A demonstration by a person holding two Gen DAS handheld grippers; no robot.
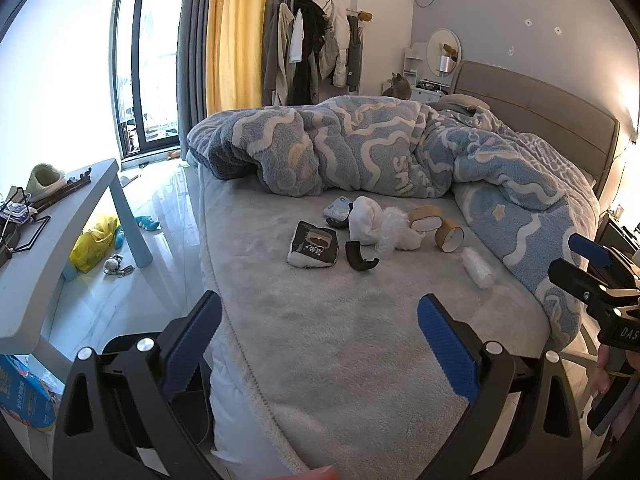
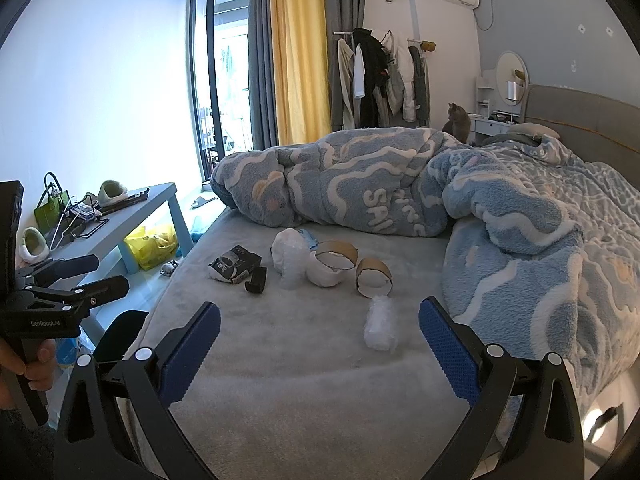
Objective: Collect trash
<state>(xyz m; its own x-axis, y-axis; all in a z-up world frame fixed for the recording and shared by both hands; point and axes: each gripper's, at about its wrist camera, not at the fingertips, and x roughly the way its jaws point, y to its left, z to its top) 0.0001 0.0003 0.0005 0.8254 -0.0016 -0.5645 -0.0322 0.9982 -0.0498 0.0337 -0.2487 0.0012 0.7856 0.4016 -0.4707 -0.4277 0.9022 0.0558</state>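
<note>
Fleece sheet on the bed (image 2: pixel 320 380) is plush, so I could snag it while scooping. Trash sits mid-bed: tape cores (image 2: pixel 374 276) may roll, the bubble-wrap roll (image 2: pixel 380 326) may crush or slip. Left gripper (image 1: pixel 320 344) and right gripper (image 2: pixel 320 344) both hover spread, empty.

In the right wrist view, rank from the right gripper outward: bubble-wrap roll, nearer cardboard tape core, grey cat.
From the right gripper:
1. White bubble-wrap roll, just ahead between the fingers.
2. Brown cardboard tape core, behind the roll.
3. Grey cat, beyond the bed.
</note>
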